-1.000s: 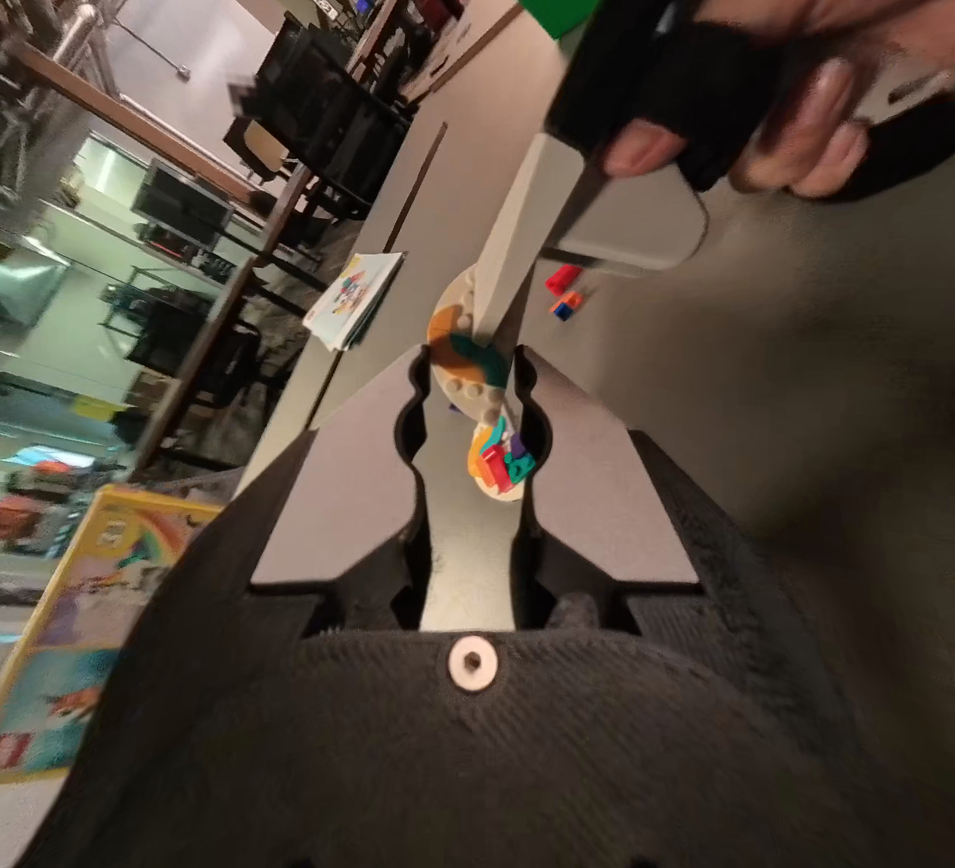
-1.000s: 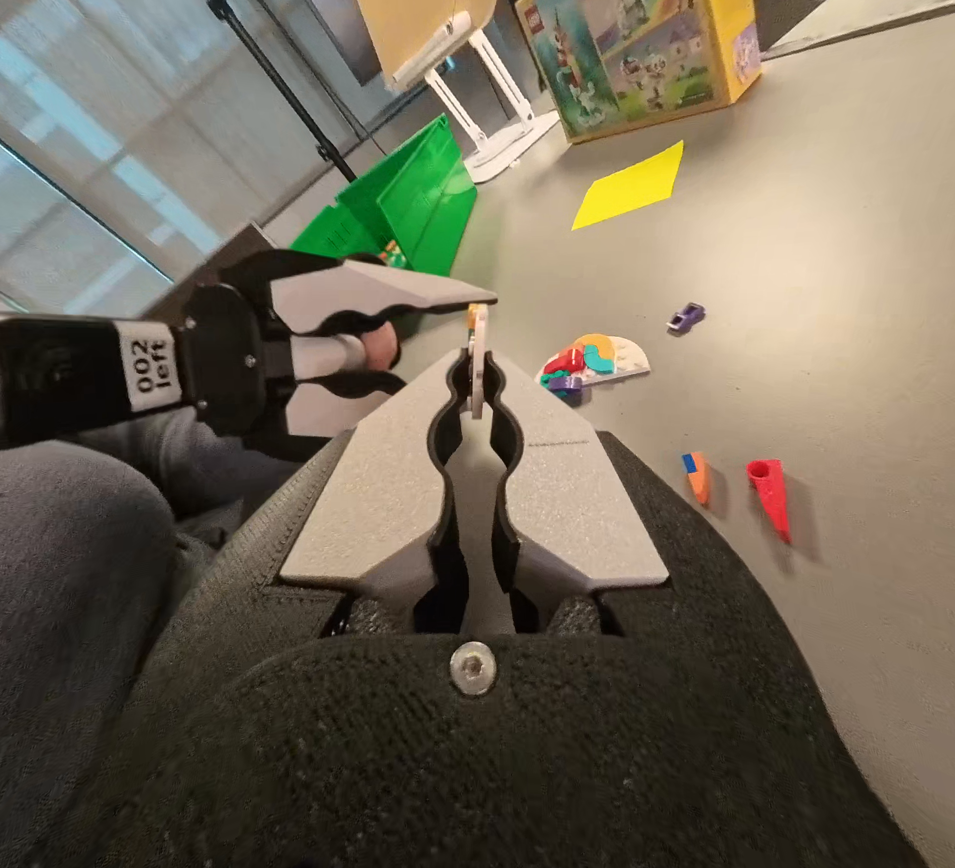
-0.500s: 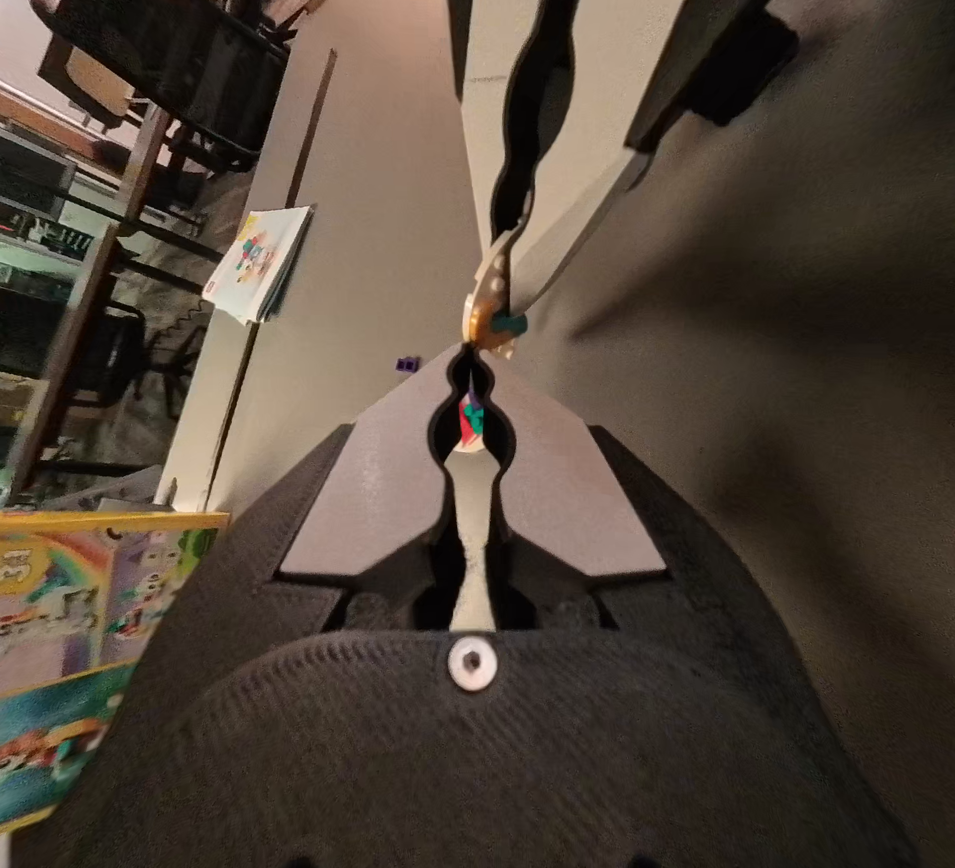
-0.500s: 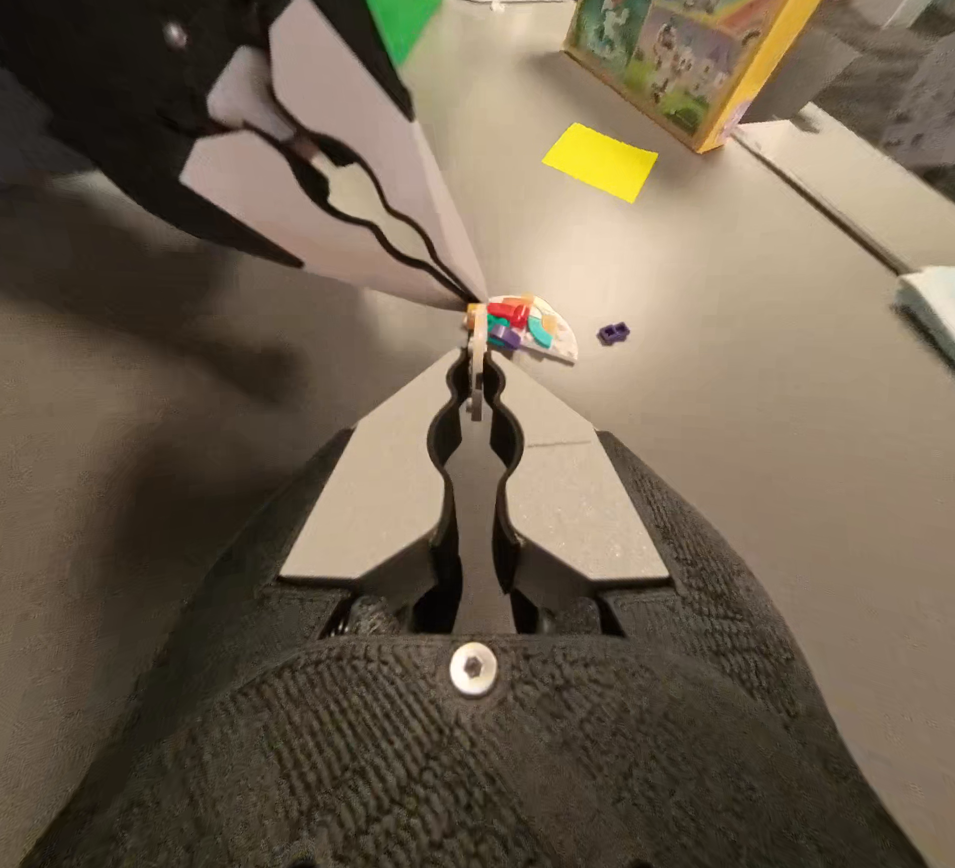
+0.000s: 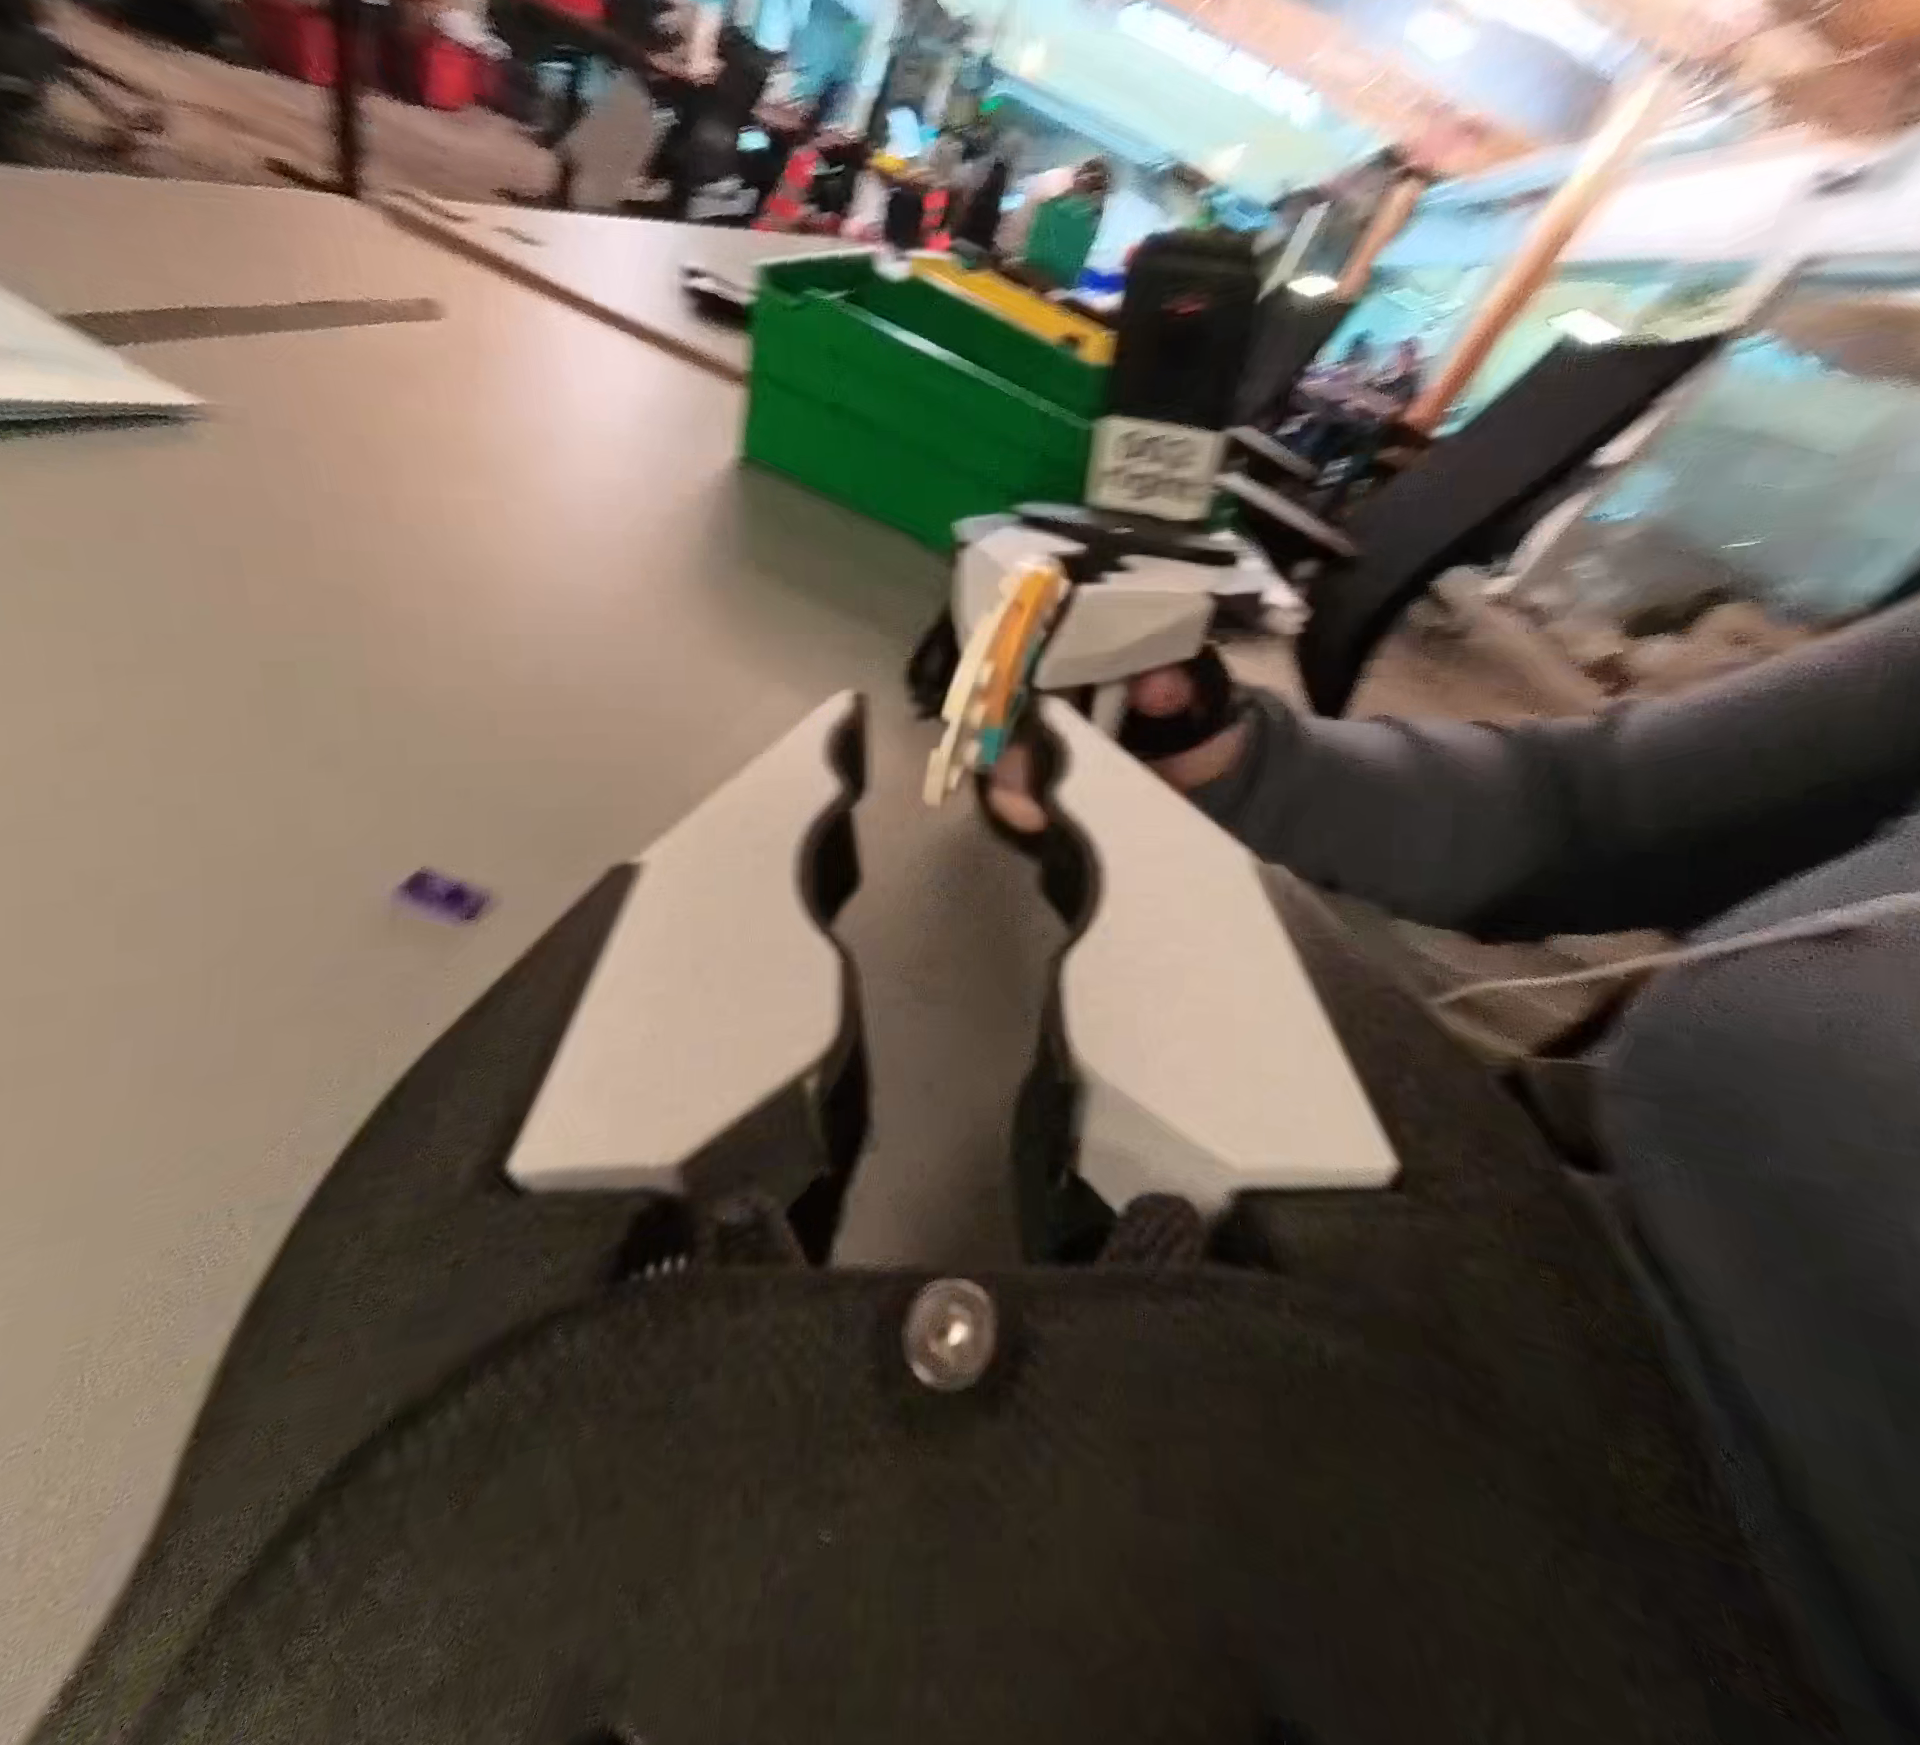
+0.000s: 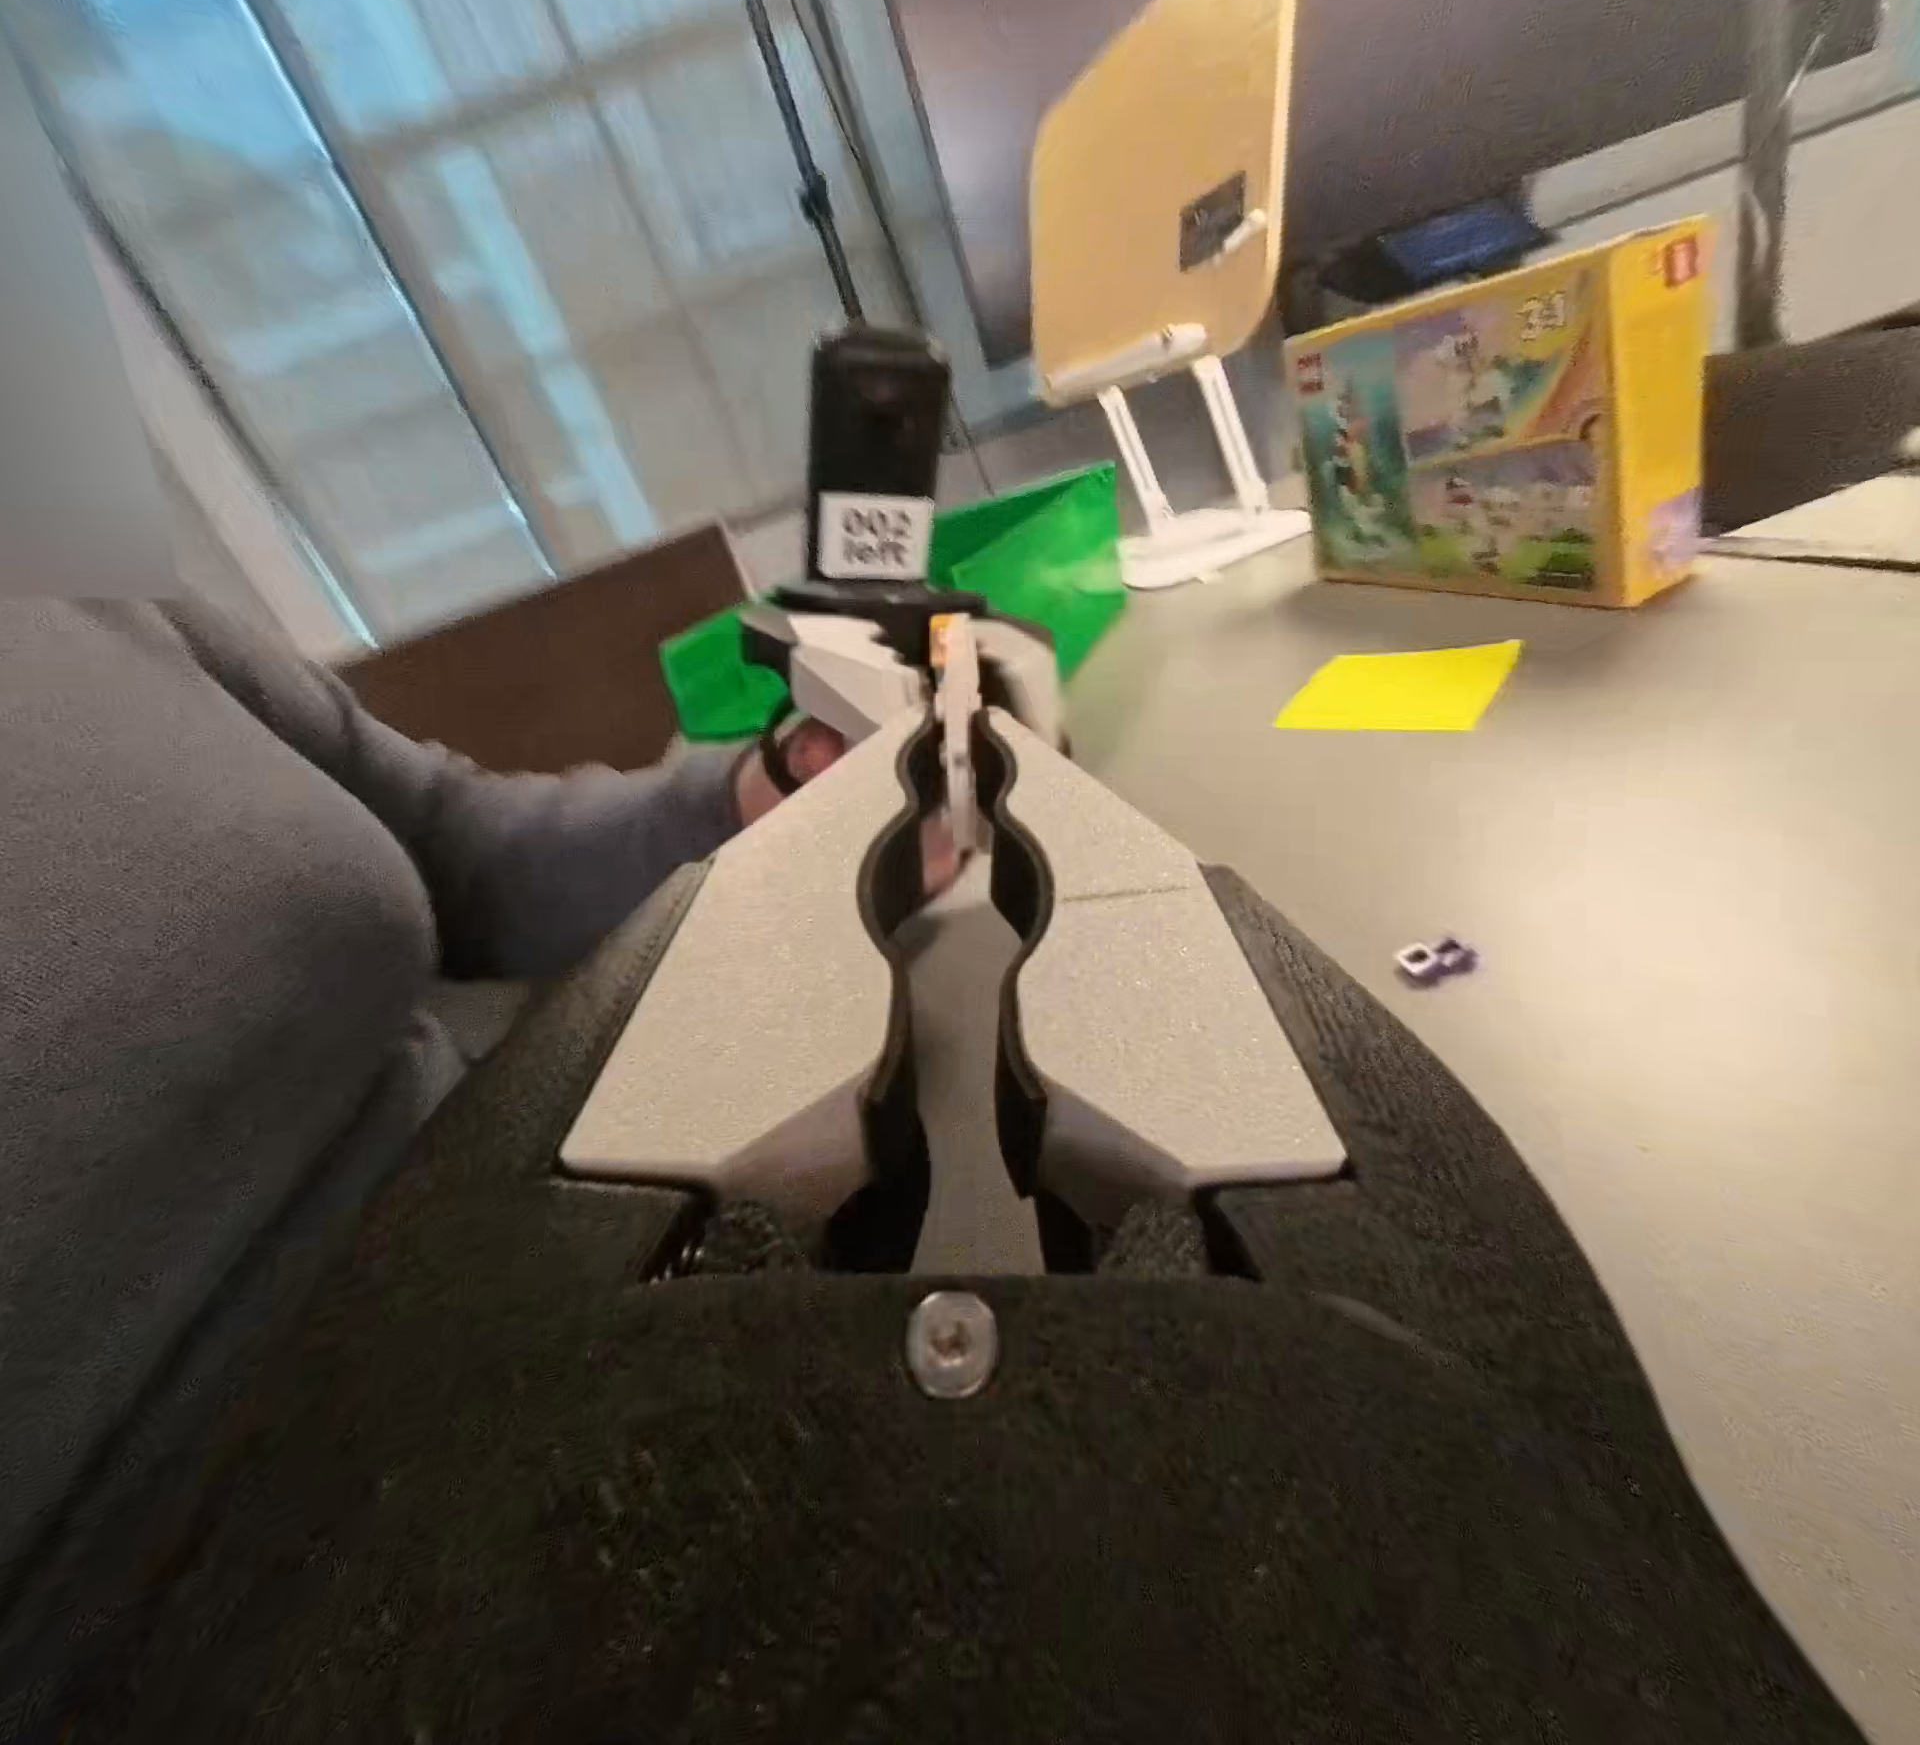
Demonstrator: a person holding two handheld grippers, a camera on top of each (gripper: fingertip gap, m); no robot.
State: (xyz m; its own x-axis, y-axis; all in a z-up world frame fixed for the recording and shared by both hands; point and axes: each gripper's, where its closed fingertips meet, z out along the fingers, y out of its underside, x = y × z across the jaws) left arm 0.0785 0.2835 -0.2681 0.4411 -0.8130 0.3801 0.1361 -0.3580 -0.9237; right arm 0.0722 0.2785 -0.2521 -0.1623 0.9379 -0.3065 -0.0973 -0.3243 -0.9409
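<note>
I see a matte grey tabletop (image 6: 1558, 864) in a blurred workshop. A small purple brick (image 6: 1436, 957) lies right of my right gripper (image 6: 961, 739), a green plastic bin (image 5: 914, 407) beyond. Its jaws clamp a white plate with orange and teal pieces (image 5: 987, 687), edge-on, long axis upright. My left gripper (image 5: 951, 739) gapes empty just before it.

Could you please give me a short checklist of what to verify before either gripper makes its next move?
1. Right gripper grip: ok, shut on the edge of the white studded plate.
2. Left gripper free: ok, open, nothing between its fingers.
3. Clearance between left fingertips and plate: cannot tell; they are close and the view is blurred.
4. Purple brick: ok, lying on the table, apart from both grippers.
5. Yellow sheet: ok, flat, untouched.
</note>
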